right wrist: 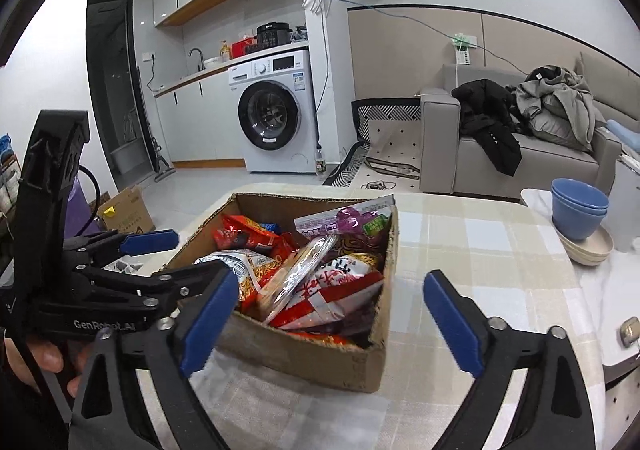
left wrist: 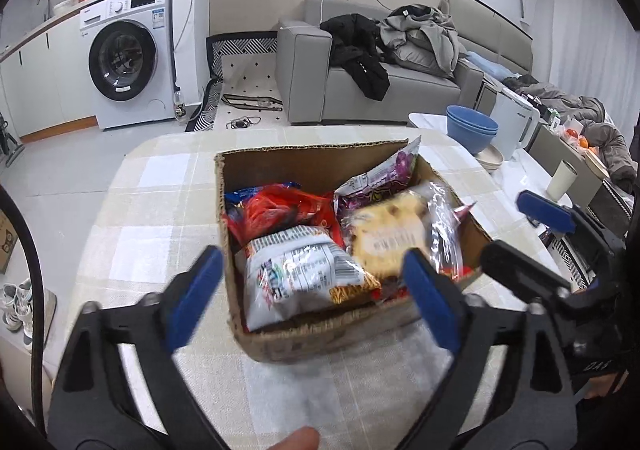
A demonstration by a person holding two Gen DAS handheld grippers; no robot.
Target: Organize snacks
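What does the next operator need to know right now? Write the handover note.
Left gripper: open, empty, in front of the cardboard box.
Right gripper: open, empty, at the same box from its other side.
Snacks: white packet, red packet, purple packet and clear-wrapped pastry all lie in the box on the checked tablecloth.
Done: no loose snacks visible on the cloth.
Left: check for strays out of view.

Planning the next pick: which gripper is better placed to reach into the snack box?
Left, probably. The left gripper hangs open directly over the cardboard box, straddling the white packet. The right gripper is open too, beside the box's corner.
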